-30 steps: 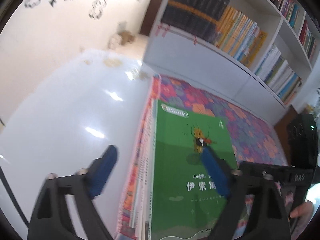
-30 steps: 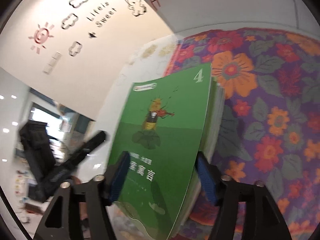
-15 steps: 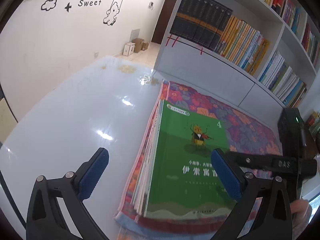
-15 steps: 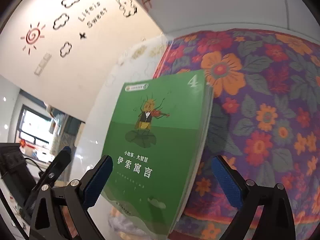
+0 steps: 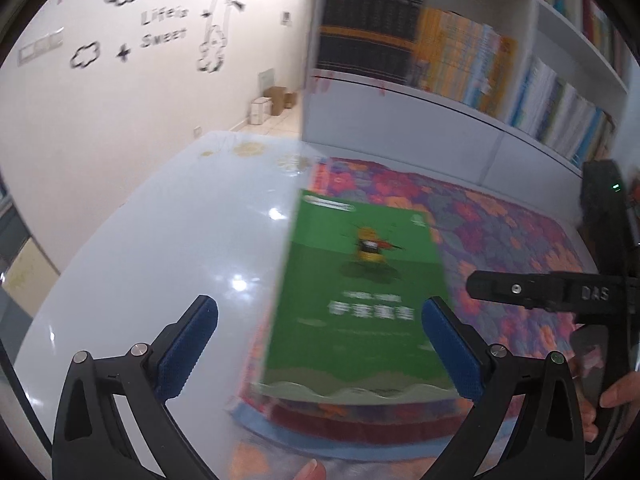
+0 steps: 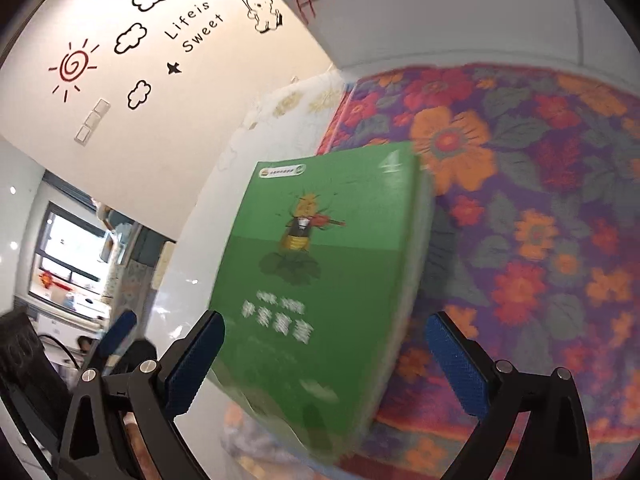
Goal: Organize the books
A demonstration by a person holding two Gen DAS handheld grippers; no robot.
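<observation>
The left claw (image 5: 316,336) and the right claw (image 6: 324,354), both just opened wide, hold nothing above the green book (image 6: 320,264) on the flowered cloth (image 6: 540,184).

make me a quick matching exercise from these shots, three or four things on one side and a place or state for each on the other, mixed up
Things:
1. green book
2. floral cloth
3. left gripper
4. cardboard boxes

Place or state:
a. on the floor by the far wall
b. jaws wide open, nothing held
c. top of the stack on the table
d. spread flat under the stack

Pairs: 1-c, 2-d, 3-b, 4-a
</observation>
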